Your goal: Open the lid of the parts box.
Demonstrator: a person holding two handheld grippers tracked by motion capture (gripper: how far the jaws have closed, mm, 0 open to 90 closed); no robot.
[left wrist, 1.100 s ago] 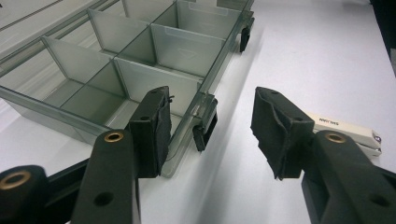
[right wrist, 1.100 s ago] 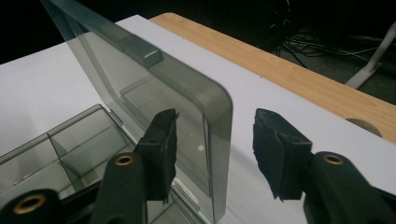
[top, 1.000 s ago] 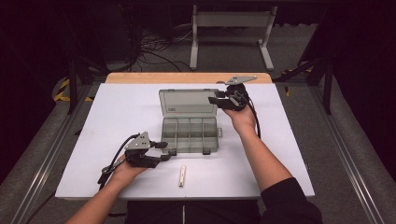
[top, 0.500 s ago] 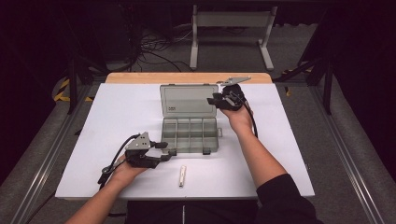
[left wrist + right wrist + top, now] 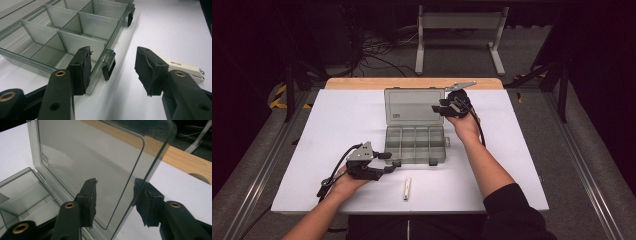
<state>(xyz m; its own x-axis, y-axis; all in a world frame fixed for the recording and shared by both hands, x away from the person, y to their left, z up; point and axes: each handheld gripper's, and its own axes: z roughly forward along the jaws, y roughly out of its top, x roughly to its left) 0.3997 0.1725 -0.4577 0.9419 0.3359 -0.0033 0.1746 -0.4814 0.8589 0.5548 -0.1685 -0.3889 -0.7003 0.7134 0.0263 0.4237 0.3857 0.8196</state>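
Straddling the raised lid (image 5: 95,165) of the box (image 5: 414,145), the right gripper (image 5: 115,202) is released; the left gripper (image 5: 112,70) is released too.

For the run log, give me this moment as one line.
right gripper: open, astride lid edge | left gripper: open at box front latch

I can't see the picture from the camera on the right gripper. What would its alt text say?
A clear grey plastic lid of an open compartment box stands raised, its side edge between the right gripper's two open black jaws, one on each face of it. Behind lie the white table cover and a strip of wooden table edge.
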